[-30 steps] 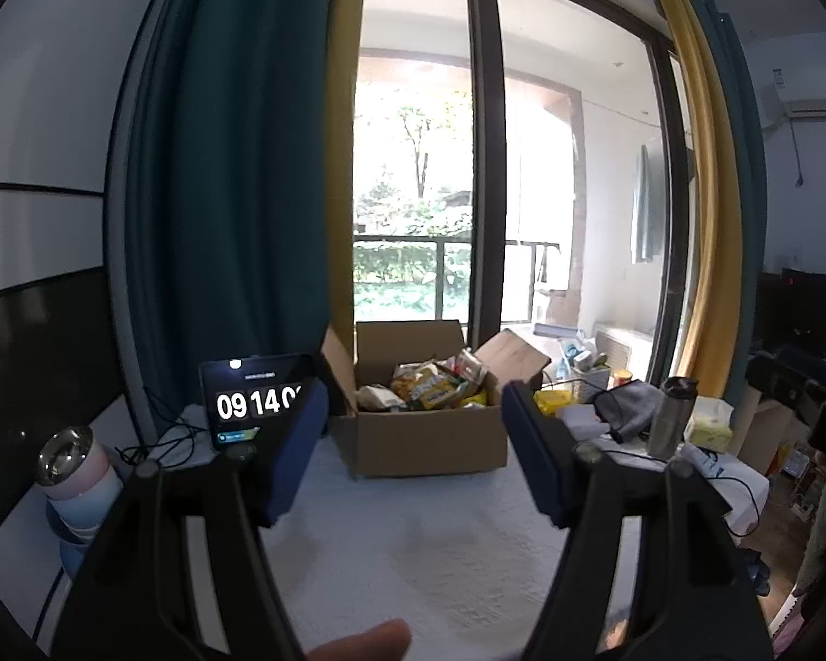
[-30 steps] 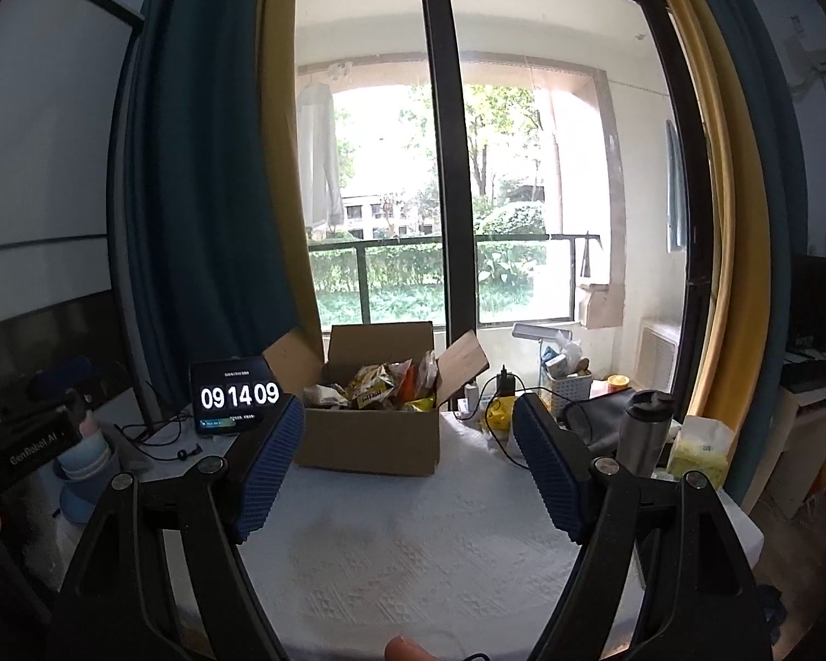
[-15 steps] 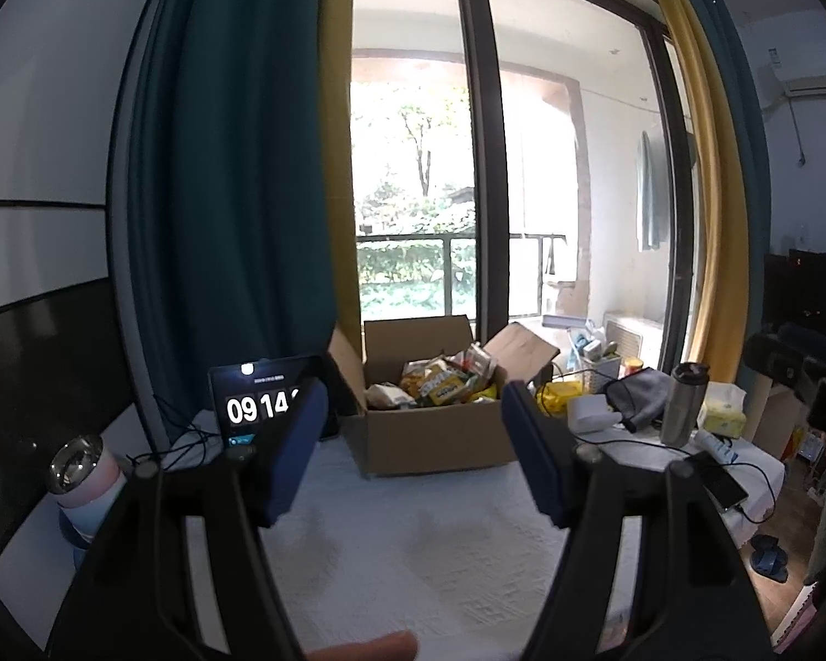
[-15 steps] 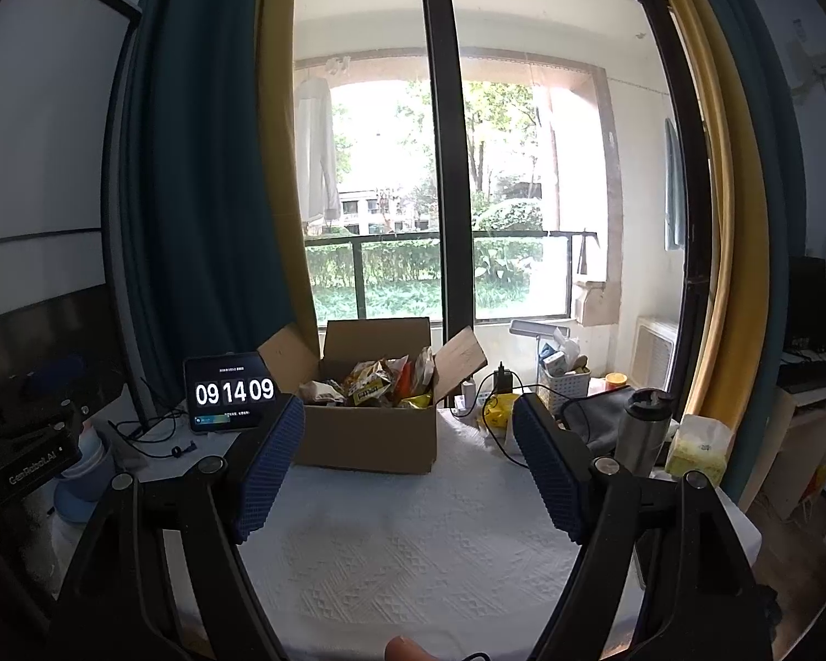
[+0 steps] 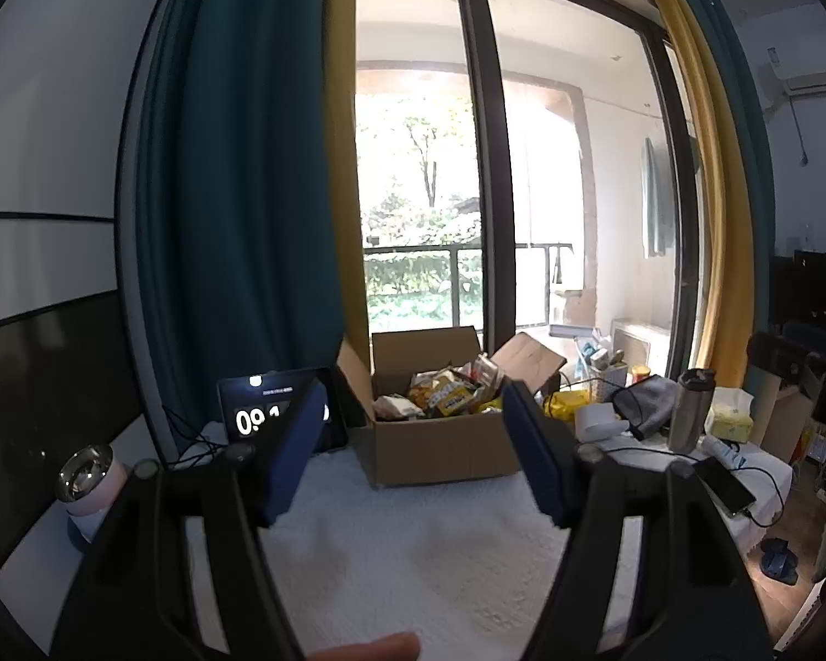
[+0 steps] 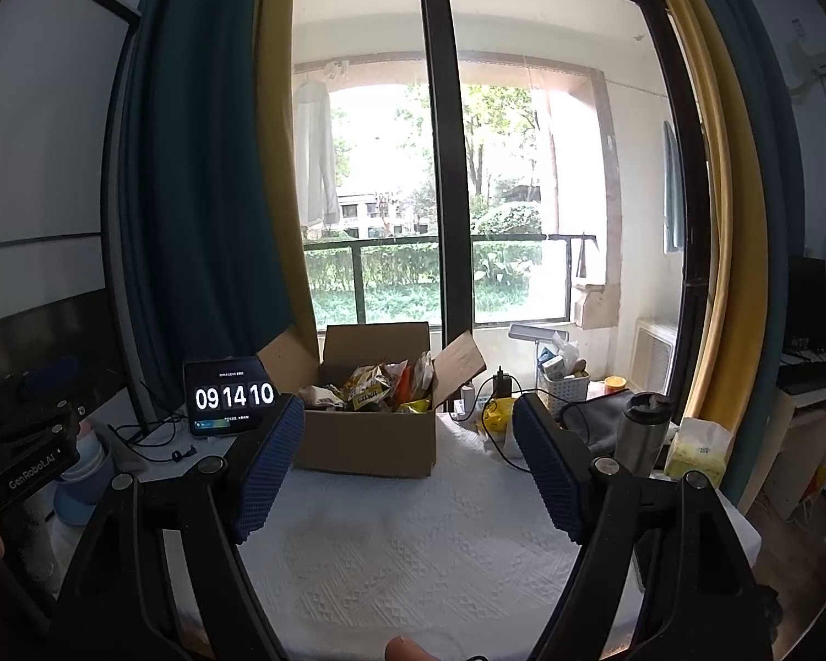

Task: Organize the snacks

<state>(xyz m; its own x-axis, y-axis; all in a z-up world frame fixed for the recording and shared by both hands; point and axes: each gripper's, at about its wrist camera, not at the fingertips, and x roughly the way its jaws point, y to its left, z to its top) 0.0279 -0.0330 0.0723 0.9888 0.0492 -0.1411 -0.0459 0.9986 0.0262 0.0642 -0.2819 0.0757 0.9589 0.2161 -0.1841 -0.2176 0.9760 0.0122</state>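
Both tools hover above a table (image 6: 413, 562) covered with a white textured cloth, each pointing toward the window. The left tool (image 5: 413, 451) is spread wide with nothing between its blue pads, and the right tool (image 6: 407, 462) is spread the same way, also holding nothing. An open cardboard box (image 6: 369, 440) sits at 12 o'clock near the table's far edge, with snack packets (image 6: 380, 385) piled inside it. At 10 o'clock from the box stands a clock (image 6: 228, 396) reading 09 14 10. At 2 o'clock, well apart from the box, stands a metal tumbler (image 6: 641, 429), with a tissue pack (image 6: 699, 449) just beside it
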